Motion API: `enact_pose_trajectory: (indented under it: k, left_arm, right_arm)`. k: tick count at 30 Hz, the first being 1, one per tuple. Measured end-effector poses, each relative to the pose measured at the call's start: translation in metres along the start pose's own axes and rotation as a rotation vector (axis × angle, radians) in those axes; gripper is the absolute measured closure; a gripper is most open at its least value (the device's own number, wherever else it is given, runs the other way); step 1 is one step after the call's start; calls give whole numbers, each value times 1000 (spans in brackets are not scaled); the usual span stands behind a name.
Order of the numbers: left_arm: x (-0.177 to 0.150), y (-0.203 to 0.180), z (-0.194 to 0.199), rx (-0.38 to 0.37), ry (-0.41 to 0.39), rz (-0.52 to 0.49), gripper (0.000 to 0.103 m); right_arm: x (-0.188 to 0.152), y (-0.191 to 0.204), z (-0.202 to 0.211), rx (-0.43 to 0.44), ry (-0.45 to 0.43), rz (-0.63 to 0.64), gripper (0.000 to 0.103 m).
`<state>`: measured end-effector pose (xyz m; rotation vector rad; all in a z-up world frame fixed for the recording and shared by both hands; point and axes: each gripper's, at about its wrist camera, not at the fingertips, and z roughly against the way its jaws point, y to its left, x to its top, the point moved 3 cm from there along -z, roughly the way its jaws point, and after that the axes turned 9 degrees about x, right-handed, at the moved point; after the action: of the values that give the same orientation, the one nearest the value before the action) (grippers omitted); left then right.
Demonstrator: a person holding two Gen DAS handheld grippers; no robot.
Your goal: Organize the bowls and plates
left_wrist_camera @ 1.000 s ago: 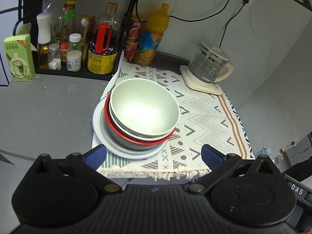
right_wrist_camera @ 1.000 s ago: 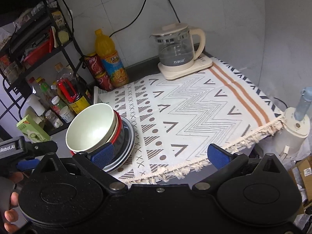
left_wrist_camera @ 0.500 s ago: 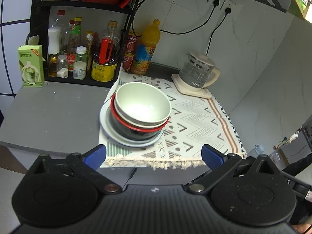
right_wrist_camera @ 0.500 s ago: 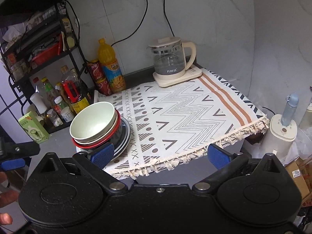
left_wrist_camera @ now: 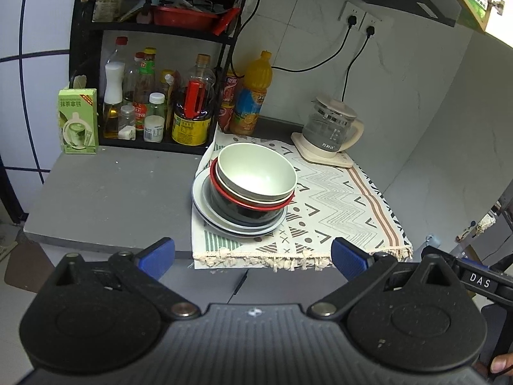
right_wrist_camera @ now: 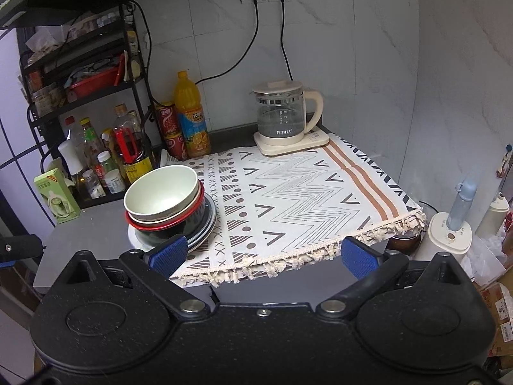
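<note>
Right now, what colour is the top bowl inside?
Pale green top bowl, clearest in the left wrist view.

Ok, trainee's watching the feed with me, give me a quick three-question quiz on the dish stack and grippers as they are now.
1. True or false: the pale green bowl tops the stack.
2. The stack sits on: A) the patterned cloth B) the black rack C) the kettle
3. What does the left gripper or right gripper hold?

Key:
1. True
2. A
3. Nothing; both are open, held clear of the dishes.
</note>
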<state>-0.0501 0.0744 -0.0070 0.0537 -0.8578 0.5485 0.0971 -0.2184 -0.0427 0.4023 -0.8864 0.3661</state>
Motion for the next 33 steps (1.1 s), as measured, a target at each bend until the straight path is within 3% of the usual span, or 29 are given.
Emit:
enact_pose_trajectory:
  k: [11, 33]
  left_arm:
    - [-13, 4, 35, 9, -73, -82, 1]
    - [-25, 31, 52, 52, -70, -70, 1]
  right_arm:
    - [-14, 33, 21, 39, -29, 87, 0]
    - [-23, 59, 33, 86, -27, 120, 0]
